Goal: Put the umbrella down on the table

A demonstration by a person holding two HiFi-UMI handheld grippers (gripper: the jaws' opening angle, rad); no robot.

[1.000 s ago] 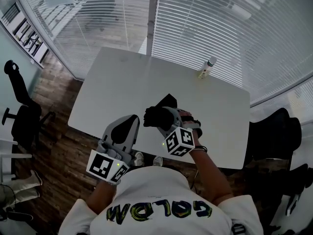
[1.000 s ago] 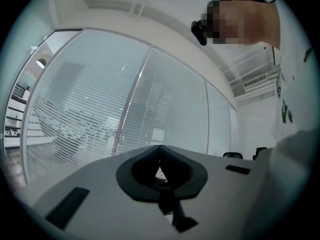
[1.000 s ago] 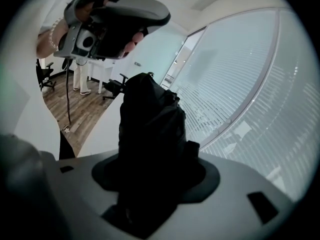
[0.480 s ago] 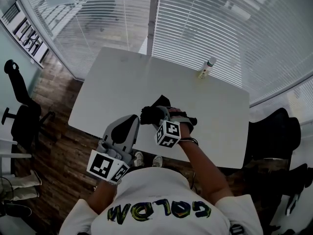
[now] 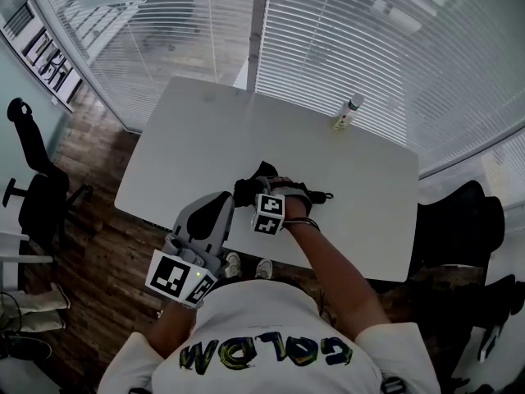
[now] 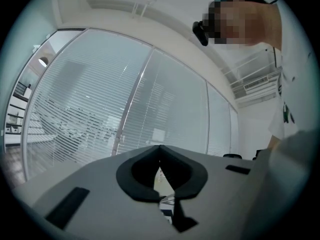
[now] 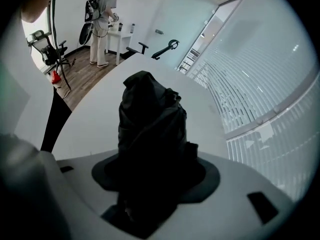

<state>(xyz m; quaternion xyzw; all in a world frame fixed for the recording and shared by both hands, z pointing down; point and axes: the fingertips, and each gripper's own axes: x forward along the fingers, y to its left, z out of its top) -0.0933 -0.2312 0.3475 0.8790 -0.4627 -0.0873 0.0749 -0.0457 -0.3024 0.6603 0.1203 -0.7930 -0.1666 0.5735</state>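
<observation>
The umbrella [image 5: 248, 190] is a compact black one, folded down, its fabric gathered in loose creased folds around the shaft. It sits gripped between the jaws of the right gripper [image 5: 261, 190], its bunched end [image 7: 149, 115] sticking out past the jaw tips and pointing steeply down. It is over the near part of the white table [image 5: 197, 138], by the front edge. It seems to be touching the tabletop or just above it; neither view settles this.
</observation>
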